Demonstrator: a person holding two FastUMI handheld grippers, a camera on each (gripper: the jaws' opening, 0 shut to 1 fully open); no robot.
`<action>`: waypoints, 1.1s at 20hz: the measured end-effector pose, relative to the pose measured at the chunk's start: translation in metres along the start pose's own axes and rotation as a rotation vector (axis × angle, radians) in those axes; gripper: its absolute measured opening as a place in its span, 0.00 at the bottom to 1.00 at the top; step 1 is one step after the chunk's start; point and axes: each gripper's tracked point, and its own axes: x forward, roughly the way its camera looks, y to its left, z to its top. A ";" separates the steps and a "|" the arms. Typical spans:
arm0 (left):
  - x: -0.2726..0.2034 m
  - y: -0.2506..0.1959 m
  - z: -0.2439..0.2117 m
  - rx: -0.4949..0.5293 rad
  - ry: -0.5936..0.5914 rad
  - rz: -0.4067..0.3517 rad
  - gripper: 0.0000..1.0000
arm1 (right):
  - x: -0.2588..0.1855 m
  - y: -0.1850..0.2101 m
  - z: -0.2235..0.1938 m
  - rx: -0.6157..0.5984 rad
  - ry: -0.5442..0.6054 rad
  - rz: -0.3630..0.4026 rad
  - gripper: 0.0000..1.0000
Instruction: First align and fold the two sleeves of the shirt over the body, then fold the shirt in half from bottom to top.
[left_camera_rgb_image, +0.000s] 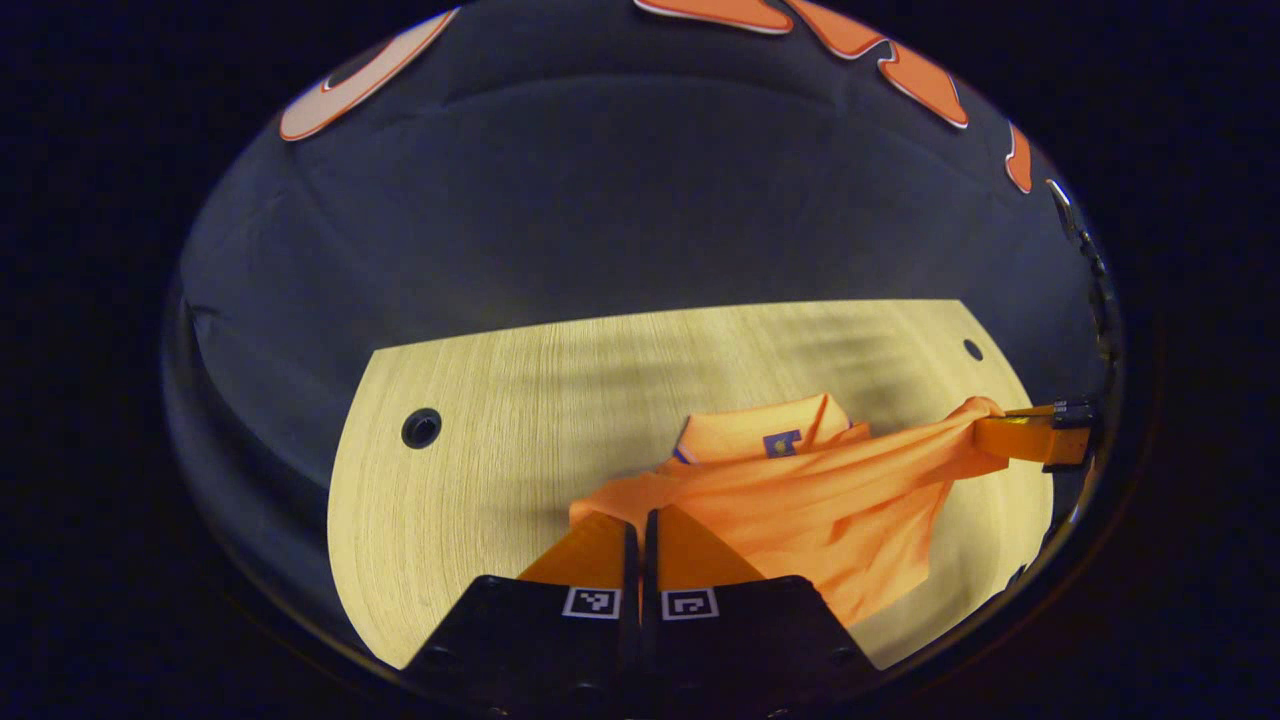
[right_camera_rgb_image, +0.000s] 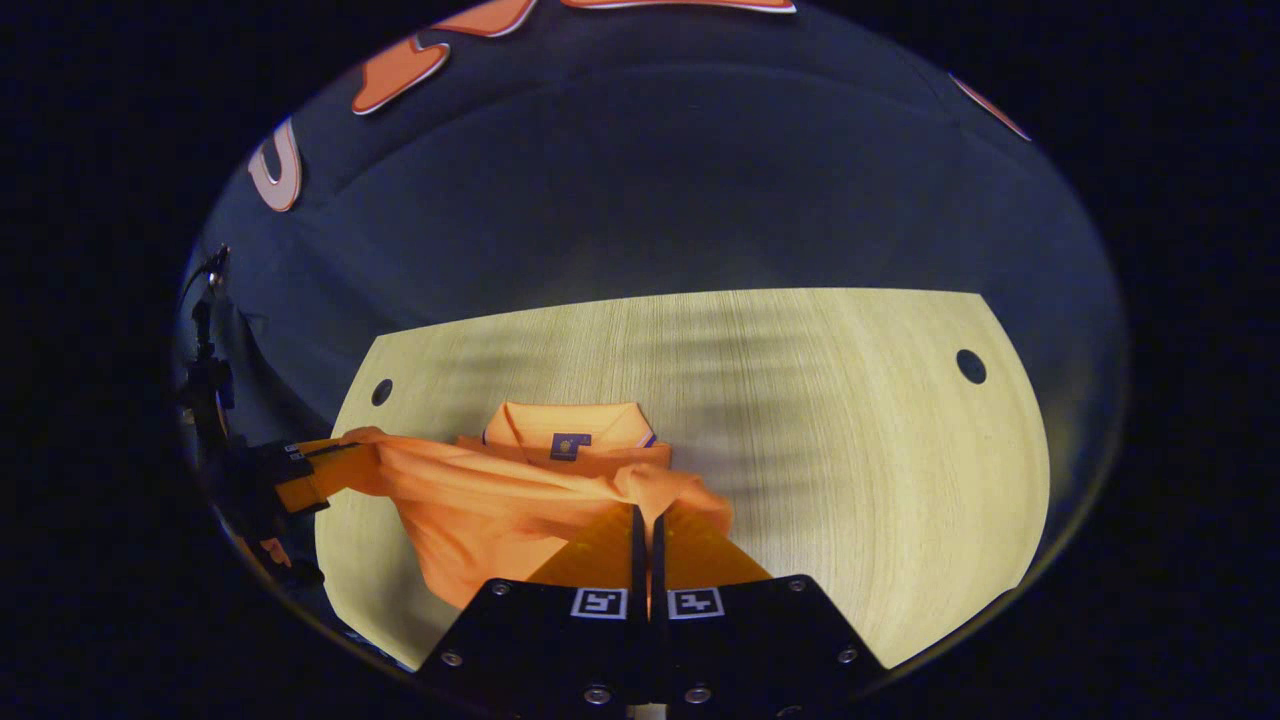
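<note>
An orange polo shirt lies partly on the pale wooden table, collar at the far side, its near edge lifted and stretched between the two grippers. My left gripper is shut on one corner of the lifted edge. My right gripper is shut on the other corner of the shirt. In the left gripper view the right gripper shows at the far right, pinching cloth. In the right gripper view the left gripper shows at the far left, also pinching cloth. The sleeves are hidden in the bunched fabric.
The table has round holes near its corners. Bare wood stretches left of the shirt in the left gripper view and right of it in the right gripper view. The booth's dark wall stands behind the table's far edge.
</note>
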 end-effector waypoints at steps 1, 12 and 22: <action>0.005 0.002 -0.004 -0.010 0.007 0.001 0.01 | 0.008 -0.002 -0.001 0.001 0.005 -0.003 0.01; 0.012 0.024 0.011 -0.012 -0.083 0.081 1.00 | 0.022 -0.010 0.006 0.021 -0.013 -0.033 1.00; -0.106 0.019 0.067 -0.045 -0.349 0.094 0.99 | -0.076 0.018 0.035 -0.062 -0.232 -0.017 0.99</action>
